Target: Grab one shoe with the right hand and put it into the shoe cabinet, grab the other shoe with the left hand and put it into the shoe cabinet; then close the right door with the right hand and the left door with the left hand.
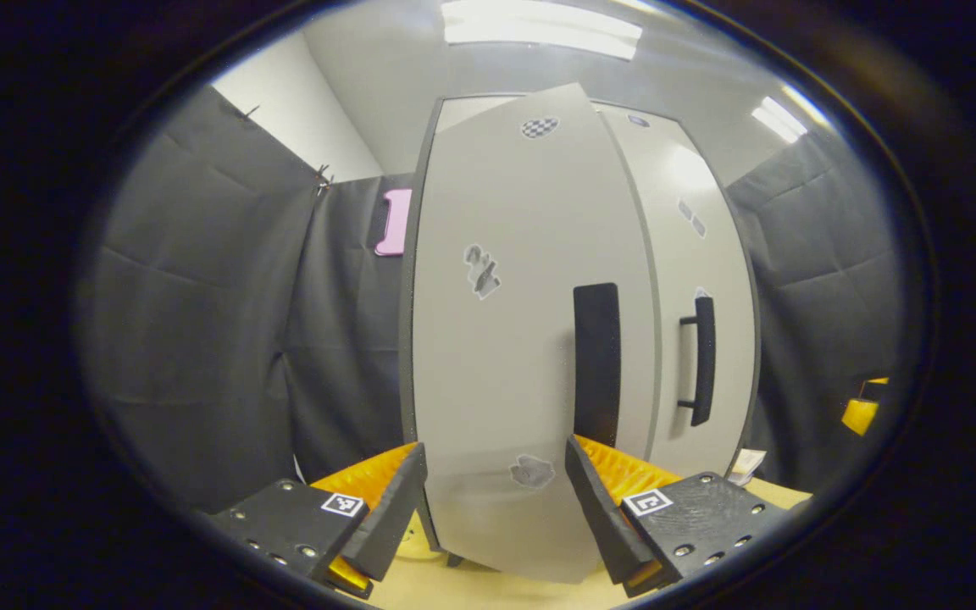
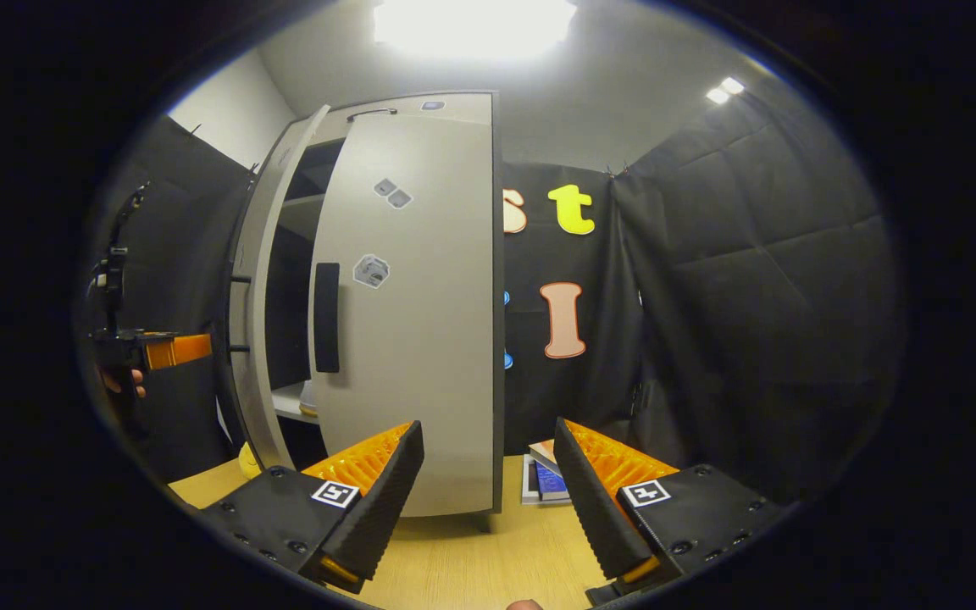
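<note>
In the left gripper view, the left gripper (image 1: 495, 500) has its jaws spread apart, holding nothing, low centre before the shoe cabinet's left door (image 1: 522, 339), which is nearly closed. In the right gripper view, the right gripper (image 2: 488, 491) is likewise spread and empty; the right door (image 2: 407, 322) stands ajar at centre left over the worktop (image 2: 471, 559).

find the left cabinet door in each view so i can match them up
Left gripper view: the left cabinet door fills the centre, its face to the camera, ajar.
Right gripper view: the same door is a thin strip at left, seen edge-on, swung outward.
Shared landmark: the right door, with its stickers and dark handle.
</note>
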`<state>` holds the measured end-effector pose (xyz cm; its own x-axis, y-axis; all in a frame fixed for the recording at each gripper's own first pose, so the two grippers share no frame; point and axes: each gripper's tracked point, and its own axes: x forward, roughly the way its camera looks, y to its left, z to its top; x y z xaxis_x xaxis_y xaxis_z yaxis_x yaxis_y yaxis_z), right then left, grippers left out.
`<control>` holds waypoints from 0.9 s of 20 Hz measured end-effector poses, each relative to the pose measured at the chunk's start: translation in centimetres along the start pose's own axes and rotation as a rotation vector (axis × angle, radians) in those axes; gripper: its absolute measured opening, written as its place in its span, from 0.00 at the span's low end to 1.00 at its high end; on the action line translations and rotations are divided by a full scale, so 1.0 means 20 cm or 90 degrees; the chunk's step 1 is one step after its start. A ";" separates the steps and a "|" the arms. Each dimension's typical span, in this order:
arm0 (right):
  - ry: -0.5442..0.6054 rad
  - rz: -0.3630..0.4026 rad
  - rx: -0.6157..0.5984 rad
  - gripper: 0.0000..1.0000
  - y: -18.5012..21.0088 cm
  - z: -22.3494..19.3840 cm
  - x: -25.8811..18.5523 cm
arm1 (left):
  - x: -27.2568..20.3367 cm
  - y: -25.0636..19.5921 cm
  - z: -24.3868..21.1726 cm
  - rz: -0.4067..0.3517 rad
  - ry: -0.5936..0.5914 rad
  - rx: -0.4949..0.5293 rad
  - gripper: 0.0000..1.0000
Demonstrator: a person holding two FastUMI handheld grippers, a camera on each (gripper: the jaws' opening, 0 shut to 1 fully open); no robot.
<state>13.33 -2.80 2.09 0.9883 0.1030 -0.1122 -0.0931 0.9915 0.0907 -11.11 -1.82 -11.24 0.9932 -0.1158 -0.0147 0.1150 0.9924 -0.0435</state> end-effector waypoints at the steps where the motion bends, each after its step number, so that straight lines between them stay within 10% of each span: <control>1: -0.004 0.005 -0.001 0.94 0.02 0.01 -0.01 | -0.05 0.01 0.01 -0.002 -0.001 0.007 0.99; 18: -0.032 0.048 -0.019 0.96 0.20 0.11 -0.39 | -0.81 0.32 0.03 0.035 0.008 0.030 1.00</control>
<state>5.46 0.25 5.48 0.9831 0.1741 -0.0569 -0.1703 0.9831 0.0669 -26.42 6.47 -10.76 0.9977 -0.0616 -0.0290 0.0617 0.9981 0.0042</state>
